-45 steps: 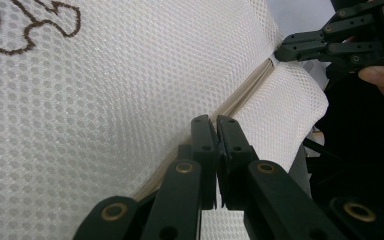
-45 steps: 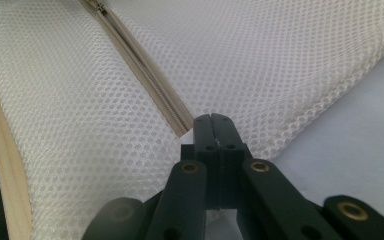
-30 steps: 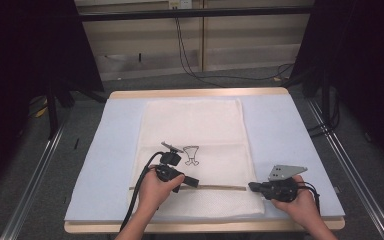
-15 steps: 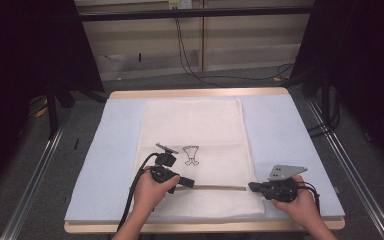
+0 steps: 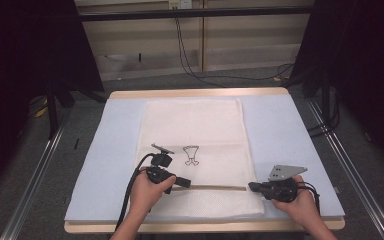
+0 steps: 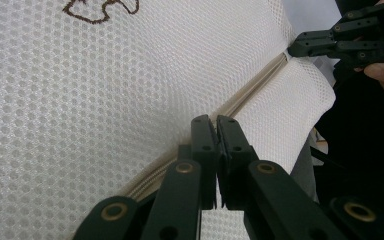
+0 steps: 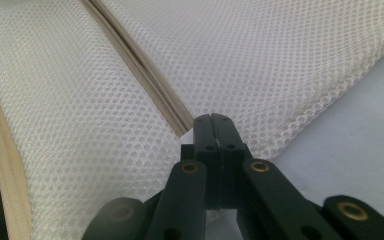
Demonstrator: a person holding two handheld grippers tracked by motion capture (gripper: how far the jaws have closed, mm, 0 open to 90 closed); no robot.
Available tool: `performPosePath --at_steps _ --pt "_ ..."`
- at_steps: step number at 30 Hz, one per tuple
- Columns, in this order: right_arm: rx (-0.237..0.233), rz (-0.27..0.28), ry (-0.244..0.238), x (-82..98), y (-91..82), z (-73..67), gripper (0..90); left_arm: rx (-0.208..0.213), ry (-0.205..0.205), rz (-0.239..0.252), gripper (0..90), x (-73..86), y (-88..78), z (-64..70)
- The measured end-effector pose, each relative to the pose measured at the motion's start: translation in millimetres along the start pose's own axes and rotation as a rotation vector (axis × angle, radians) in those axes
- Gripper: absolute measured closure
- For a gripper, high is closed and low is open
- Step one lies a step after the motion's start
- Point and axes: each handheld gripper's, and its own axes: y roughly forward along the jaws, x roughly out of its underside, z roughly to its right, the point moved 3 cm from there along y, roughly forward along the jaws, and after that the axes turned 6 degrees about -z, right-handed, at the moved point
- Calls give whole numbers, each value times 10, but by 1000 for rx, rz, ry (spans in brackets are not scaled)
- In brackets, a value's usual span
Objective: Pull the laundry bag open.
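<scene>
Mesh laundry bag (image 5: 192,150) laid flat on padded counter (image 5: 290,135). Zipper (image 5: 215,187) held at both ends: left gripper (image 6: 216,125) fingers pinched, probably on slider; right gripper (image 7: 215,122) fingers clamped on zipper end. Bag judged light, limp, easily bunched; best gripped at zipper.

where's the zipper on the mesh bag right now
In the high view the zipper runs crosswise near the near end of the white mesh bag, below the small brown emblem, stretching between the left tongs and the right tongs.
</scene>
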Motion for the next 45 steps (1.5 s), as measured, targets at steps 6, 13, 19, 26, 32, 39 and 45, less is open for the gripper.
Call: performPosePath --at_steps 6,13,19,26,32,39,45 --pt "2 -3 4 0 -3 1 900 4 -2 1 876 12 -25 -37" --pt "0 -3 4 0 -3 -2 900 16 -25 19 877 15 -42 -50" --pt "0 -5 7 0 -3 -2 900 29 -16 10 876 34 -80 -61" --pt "3 -4 3 -1 -3 0 900 16 -18 16 877 54 -105 -74" --pt "0 -4 9 1 -3 -2 900 23 -22 27 877 76 -158 -93" --pt "0 1 1 6 0 0 900 6 -25 24 877 111 -184 -114" --pt "0 -1 5 4 1 3 900 28 -44 53 877 147 -242 -147"
